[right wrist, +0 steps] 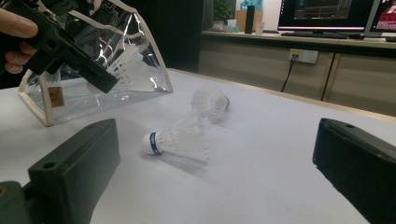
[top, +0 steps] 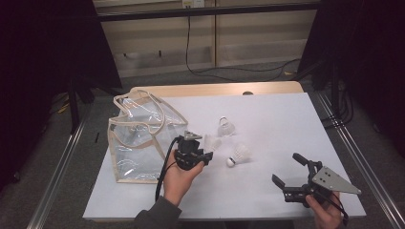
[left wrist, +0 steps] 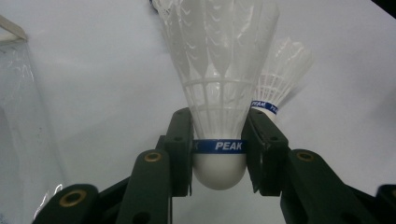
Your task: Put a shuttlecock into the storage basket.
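My left gripper (top: pixel 204 150) hovers just right of a clear plastic bag (top: pixel 136 143), shut on a white feather shuttlecock (top: pixel 213 142). In the left gripper view the jaws (left wrist: pixel 219 142) pinch its cork at the blue band, the feathers (left wrist: pixel 217 60) pointing away. Two more shuttlecocks lie on the white tabletop, one (top: pixel 226 127) farther back and one (top: pixel 240 154) on its side nearer me. My right gripper (top: pixel 292 172) rests low at the front right, open with nothing between its fingers (right wrist: pixel 219 140). Ahead of it lie the near shuttlecock (right wrist: pixel 180 140) and the far one (right wrist: pixel 211 100).
The bag, trimmed in beige, stands open at the table's left (right wrist: pixel 93 93). The white table surface (top: pixel 277 124) has a wooden strip along its far edge (top: pixel 215 88). Metal rails run down both sides. Cables trail on the floor behind.
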`<act>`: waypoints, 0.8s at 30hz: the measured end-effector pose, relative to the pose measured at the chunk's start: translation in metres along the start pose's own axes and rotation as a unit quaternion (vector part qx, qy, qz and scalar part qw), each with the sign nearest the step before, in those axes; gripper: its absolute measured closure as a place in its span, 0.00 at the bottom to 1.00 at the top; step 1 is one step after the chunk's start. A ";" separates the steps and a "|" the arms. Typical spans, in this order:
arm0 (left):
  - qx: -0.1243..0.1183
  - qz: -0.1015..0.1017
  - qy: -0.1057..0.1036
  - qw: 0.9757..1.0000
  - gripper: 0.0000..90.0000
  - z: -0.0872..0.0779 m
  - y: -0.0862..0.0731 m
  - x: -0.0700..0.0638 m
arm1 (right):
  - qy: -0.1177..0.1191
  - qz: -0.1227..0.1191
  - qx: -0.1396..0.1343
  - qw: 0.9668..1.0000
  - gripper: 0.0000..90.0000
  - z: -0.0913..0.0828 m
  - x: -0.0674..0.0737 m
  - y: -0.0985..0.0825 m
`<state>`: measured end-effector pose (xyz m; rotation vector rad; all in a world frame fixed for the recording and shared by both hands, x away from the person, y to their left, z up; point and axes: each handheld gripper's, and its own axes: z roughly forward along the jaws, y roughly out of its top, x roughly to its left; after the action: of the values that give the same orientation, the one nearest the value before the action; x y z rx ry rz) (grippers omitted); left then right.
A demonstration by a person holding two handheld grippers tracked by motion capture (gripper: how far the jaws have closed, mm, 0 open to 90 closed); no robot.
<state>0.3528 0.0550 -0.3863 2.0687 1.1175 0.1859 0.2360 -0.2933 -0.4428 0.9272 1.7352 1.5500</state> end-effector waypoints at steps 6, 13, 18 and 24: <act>0.000 0.002 0.000 1.000 0.73 -0.004 0.007 0.001 | -0.001 0.002 0.000 1.000 0.01 0.000 0.000 0.000; 0.000 0.004 -0.001 1.000 0.73 -0.008 0.015 0.003 | 0.000 0.004 0.001 1.000 0.01 0.001 -0.001 0.000; 0.000 0.004 -0.005 1.000 0.73 -0.011 0.019 0.005 | -0.001 0.002 0.002 1.000 0.01 0.002 -0.001 -0.001; 0.004 -0.001 -0.013 1.000 0.73 -0.011 0.023 0.006 | 0.000 0.003 0.002 1.000 0.01 0.002 -0.002 -0.001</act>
<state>0.3665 0.0582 -0.3639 2.0718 1.1062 0.1547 0.2387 -0.2934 -0.4440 0.9355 1.7384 1.5499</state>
